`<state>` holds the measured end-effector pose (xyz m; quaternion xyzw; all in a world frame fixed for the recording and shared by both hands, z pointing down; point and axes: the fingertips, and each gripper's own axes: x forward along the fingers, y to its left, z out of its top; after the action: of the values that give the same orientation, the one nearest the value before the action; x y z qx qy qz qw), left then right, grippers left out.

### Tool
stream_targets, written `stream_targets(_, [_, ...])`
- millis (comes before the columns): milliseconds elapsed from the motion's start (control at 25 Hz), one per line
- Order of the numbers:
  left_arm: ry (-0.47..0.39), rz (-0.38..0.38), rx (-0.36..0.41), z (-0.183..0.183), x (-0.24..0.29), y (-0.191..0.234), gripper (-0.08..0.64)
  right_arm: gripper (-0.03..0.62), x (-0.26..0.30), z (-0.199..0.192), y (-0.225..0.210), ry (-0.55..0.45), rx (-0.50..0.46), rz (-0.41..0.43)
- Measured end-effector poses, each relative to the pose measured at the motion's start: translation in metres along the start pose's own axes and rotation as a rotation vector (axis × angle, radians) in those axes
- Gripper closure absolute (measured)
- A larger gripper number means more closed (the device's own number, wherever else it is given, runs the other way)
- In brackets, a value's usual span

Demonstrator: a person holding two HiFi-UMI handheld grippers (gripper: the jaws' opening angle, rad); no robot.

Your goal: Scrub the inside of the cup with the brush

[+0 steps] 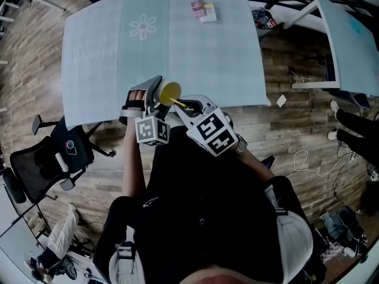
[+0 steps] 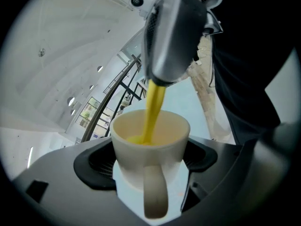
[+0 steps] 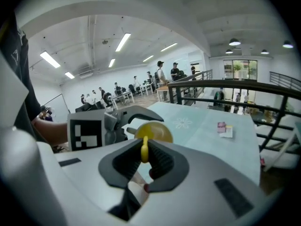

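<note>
A cream cup (image 1: 170,92) with a yellow inside is held in the air just off the near edge of the table (image 1: 106,52). My left gripper (image 1: 160,93) is shut on its body, with the handle facing the camera in the left gripper view, where the cup (image 2: 150,159) sits between the dark pads. A yellow brush (image 2: 154,109) reaches down into the cup from above. My right gripper (image 1: 190,106) is shut on the brush's thin yellow stem (image 3: 145,149), and the cup's mouth (image 3: 155,132) shows just beyond its jaws. The brush head is hidden inside the cup.
The table carries a pale blue cloth with a flower print (image 1: 143,26) and small packets (image 1: 203,10) at its far edge. A black office chair (image 1: 50,158) stands at the left, a white table (image 1: 346,40) at the right, and cables (image 1: 308,161) lie on the wooden floor.
</note>
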<state>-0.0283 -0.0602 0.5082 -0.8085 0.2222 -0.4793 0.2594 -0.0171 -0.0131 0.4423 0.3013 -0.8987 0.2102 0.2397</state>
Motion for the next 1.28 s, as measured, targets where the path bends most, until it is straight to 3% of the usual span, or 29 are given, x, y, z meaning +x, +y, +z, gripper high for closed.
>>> stream_targets(160, [-0.060,-0.028,0.028,0.018,0.006,-0.003,0.147,0.552,-0.007,0.008,-0.028,-0.081,0.093,-0.127])
stream_targets(320, [-0.094,-0.048,0.049,0.020,0.009,0.000,0.147,0.551,-0.004,0.002,-0.045,-0.043,0.093,-0.234])
stream_targets(440, [-0.099,-0.059,0.057,0.013,0.008,0.002,0.147,0.551,0.004,-0.001,-0.043,0.000,0.099,-0.255])
stream_targets(800, [-0.104,-0.067,0.040,-0.026,0.002,0.016,0.147,0.552,0.044,-0.004,-0.023,0.119,0.098,-0.222])
stream_targets(1040, [-0.112,-0.068,0.036,-0.058,-0.006,0.030,0.147,0.552,0.073,0.003,0.008,0.181,0.127,-0.127])
stream_targets(1160, [-0.140,-0.078,0.028,-0.066,-0.009,0.031,0.147,0.552,0.083,0.016,0.022,0.169,0.150,-0.081])
stream_targets(1280, [-0.171,-0.088,0.020,-0.070,-0.010,0.029,0.147,0.552,0.090,0.031,0.027,0.136,0.169,-0.089])
